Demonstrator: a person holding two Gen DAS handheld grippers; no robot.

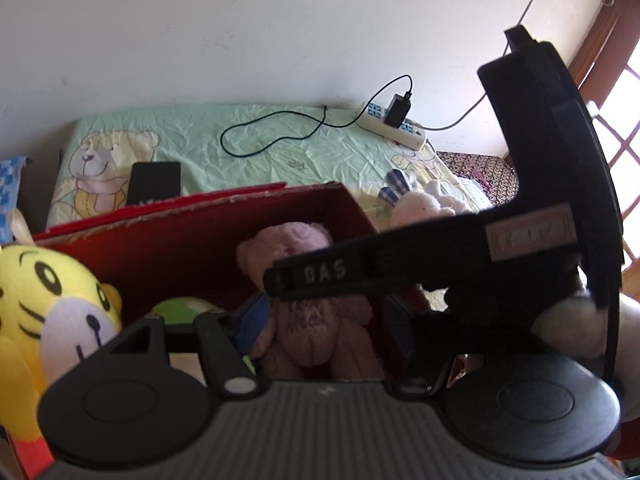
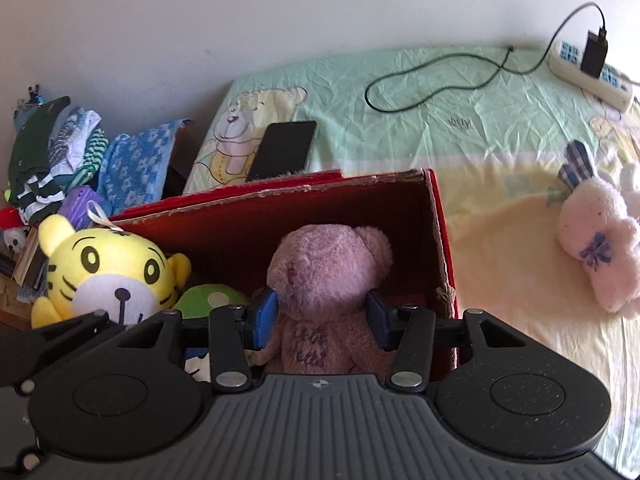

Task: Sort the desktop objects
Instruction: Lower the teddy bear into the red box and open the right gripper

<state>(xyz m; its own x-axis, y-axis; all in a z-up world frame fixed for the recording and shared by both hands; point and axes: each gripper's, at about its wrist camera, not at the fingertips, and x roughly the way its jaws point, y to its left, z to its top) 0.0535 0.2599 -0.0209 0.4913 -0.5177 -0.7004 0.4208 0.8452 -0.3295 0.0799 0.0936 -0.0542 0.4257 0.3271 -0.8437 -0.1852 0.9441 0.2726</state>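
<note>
A pink teddy bear point(image 2: 328, 272) stands upright inside a red cardboard box point(image 2: 440, 240). My right gripper point(image 2: 322, 316) is shut on it, its blue pads point(image 2: 266, 312) pressed in at both sides of the neck. In the left wrist view the same bear point(image 1: 320, 320) shows beyond my open left gripper point(image 1: 328, 320), which holds nothing. One finger point(image 1: 360, 268) of the right gripper crosses the bear's neck there. A yellow tiger plush point(image 2: 108, 272) and a green plush point(image 2: 212, 298) sit at the box's left end. A pale pink rabbit plush point(image 2: 596, 252) lies on the sheet to the right.
The box rests on a bed with a green and yellow cartoon-bear sheet point(image 2: 460, 128). Behind the box lies a black phone point(image 2: 284, 150). A power strip point(image 2: 588, 76) with a charger and black cable sits far right. Folded clothes point(image 2: 60, 152) are piled at the left.
</note>
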